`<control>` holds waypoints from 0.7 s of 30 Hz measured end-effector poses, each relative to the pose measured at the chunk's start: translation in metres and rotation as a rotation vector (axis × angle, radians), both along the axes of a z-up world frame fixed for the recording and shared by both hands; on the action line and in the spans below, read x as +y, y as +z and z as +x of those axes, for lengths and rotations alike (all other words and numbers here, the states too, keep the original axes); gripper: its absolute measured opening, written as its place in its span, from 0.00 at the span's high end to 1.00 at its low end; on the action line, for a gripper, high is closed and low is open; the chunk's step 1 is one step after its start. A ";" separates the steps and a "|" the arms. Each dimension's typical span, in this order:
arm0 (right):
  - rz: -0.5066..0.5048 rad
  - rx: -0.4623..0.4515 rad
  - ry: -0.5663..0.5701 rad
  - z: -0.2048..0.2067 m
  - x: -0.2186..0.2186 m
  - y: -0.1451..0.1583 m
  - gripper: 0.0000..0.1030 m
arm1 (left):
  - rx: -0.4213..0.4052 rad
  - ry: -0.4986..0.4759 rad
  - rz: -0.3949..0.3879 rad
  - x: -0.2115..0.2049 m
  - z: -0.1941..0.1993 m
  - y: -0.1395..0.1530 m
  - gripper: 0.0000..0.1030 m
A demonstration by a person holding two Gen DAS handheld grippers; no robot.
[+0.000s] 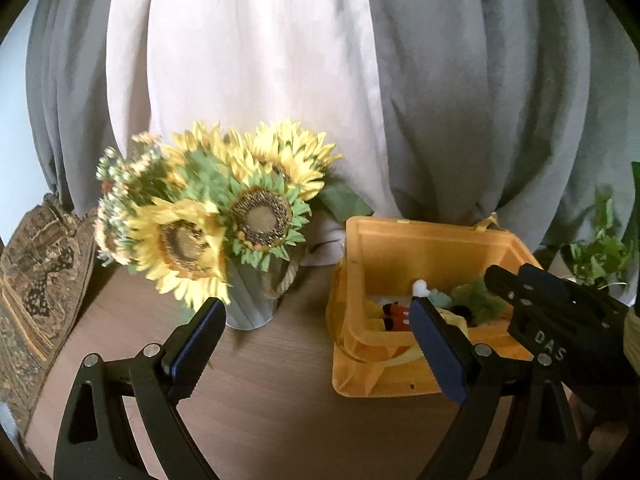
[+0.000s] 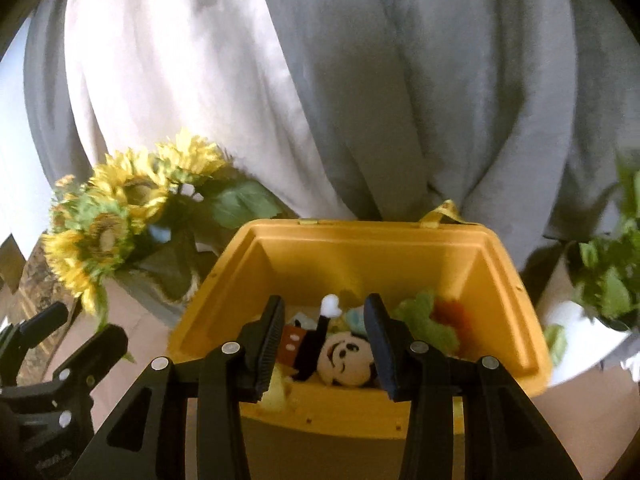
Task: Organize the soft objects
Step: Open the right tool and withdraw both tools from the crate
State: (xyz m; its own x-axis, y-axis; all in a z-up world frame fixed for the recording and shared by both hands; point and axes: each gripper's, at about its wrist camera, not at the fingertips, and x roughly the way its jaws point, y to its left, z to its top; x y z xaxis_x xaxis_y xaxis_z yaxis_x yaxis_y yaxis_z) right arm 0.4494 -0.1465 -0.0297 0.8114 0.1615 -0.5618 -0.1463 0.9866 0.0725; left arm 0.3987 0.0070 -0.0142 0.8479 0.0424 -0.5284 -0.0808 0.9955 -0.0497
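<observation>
Grey curtains behind wooden bench (image 1: 256, 392). Mouse plush (image 2: 340, 354) down in yellow bin (image 2: 512, 300), probably released. Right gripper (image 2: 326, 350) jaws part-open, empty; left gripper (image 1: 316, 354) wide, empty. Next: fetch another soft toy.

bin (image 2: 508, 296): orange-yellow
mouse plush (image 2: 340, 354): black, red shorts, white glove
green plush (image 2: 424, 320): lime green
sunflowers (image 1: 224, 216): yellow, brown centres
curtains (image 1: 480, 100): grey, white
table (image 1: 272, 392): brown woodgrain
</observation>
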 end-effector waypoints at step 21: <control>0.012 -0.102 -0.230 -0.165 0.006 0.032 0.39 | -0.105 -0.174 0.060 0.005 -0.117 0.029 0.03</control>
State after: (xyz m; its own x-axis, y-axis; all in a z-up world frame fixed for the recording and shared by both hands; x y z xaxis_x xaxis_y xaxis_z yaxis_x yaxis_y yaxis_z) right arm 0.2843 -0.1404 0.0027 0.8799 -0.0280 -0.4744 0.0749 0.9939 0.0803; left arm 0.2818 0.0120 0.0150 0.8955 -0.0808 -0.4376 0.0953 0.9954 0.0113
